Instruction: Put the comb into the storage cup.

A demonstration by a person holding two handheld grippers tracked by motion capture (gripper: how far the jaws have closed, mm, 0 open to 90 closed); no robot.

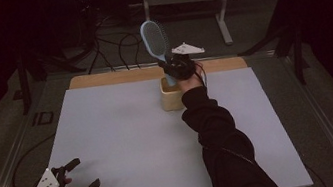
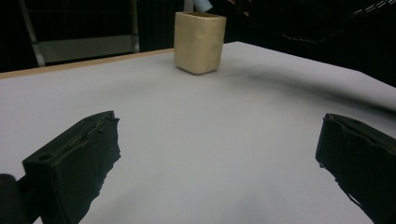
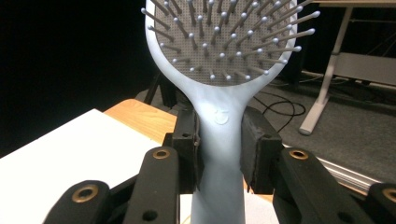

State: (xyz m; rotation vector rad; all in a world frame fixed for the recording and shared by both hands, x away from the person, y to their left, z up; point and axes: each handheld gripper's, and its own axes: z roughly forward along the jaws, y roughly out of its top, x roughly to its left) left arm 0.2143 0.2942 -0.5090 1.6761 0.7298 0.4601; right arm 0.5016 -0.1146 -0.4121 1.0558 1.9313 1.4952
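One hairbrush (image 3: 219,116) between tool (image 3: 219,154) jaws.

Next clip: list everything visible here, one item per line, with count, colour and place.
Hairbrush: one, pale blue, held upright above the container, handle end at its mouth.
Container: one, cream, far centre of the sheet.
Sheet: one, white, covering the table.
Table: one, wooden edge showing at the far side.
Metal frame: one, grey, on the floor beyond.
Cables: several, black, on the floor beyond.
Right tool: black, clamped on the hairbrush handle.
Left tool: black, open, near left corner.
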